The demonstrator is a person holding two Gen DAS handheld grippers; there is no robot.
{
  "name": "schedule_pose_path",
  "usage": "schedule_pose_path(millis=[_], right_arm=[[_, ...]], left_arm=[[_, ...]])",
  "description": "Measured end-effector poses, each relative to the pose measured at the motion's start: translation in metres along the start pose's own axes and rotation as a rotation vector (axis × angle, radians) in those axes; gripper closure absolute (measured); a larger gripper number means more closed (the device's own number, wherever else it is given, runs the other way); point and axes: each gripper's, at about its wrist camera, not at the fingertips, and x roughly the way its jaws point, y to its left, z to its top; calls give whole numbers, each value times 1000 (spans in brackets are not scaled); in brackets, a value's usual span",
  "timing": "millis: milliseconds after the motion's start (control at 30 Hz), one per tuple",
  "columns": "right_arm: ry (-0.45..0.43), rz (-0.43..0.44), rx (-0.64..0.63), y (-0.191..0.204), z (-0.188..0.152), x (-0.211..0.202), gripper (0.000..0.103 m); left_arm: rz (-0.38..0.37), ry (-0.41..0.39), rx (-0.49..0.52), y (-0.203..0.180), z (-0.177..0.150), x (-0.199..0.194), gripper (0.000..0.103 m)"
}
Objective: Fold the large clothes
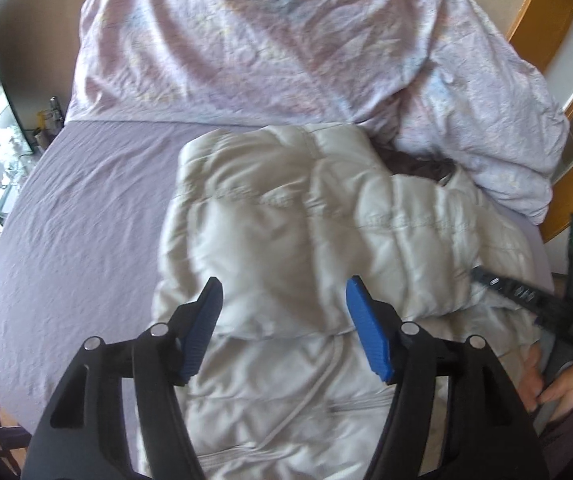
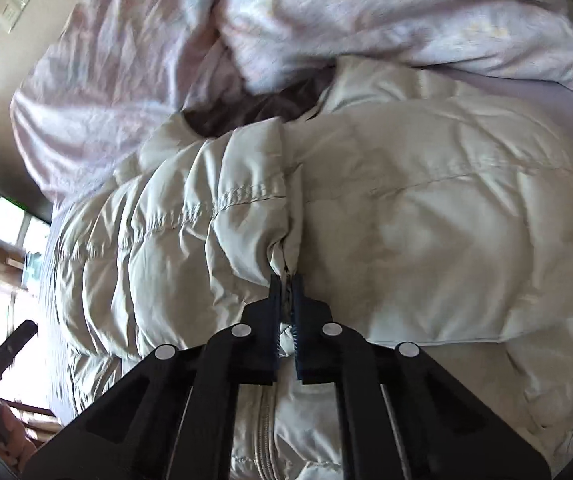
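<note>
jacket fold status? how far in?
Partway. Done: one side of the puffer jacket is folded over its body on the bed sheet. In hand: the right tongs pinch a folded edge; the left tongs are open above it. Left: lower half unfolded, zipper visible.

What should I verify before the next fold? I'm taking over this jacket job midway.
1. Right gripper shut on the puffer jacket edge: ok, fabric pinched between its fingers.
2. Left gripper free to grasp: ok, open above the jacket, holding nothing.
3. Jacket fully on the bed sheet: cannot tell, near edge is out of view.
4. Duvet clear of the jacket: not ok, it touches the collar end.
5. Zipper closed: cannot tell.
</note>
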Motion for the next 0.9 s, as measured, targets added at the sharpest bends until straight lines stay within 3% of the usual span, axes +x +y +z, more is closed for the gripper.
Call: schedule_pose_path(millis=[400, 567, 667, 733, 767, 800, 900], right_arm=[[85, -121, 17, -1, -1, 27, 98], [114, -123, 26, -3, 3, 33, 95], [128, -76, 13, -7, 6, 25, 83], [120, -53, 0, -11, 3, 12, 63], [104, -33, -8, -15, 1, 3, 44], [94, -18, -16, -18, -2, -5, 35], [101, 22, -33, -38, -11, -29, 34]], left_arm=[[64, 32, -11, 39, -19, 1, 37], [87, 25, -9, 53, -29, -5, 32], [95, 31, -17, 62, -35, -8, 30], [101, 34, -18, 68, -39, -10, 27], [107, 38, -17, 72, -42, -11, 26], [113, 44, -15, 74, -44, -12, 26], [130, 64, -8, 82, -53, -13, 26]])
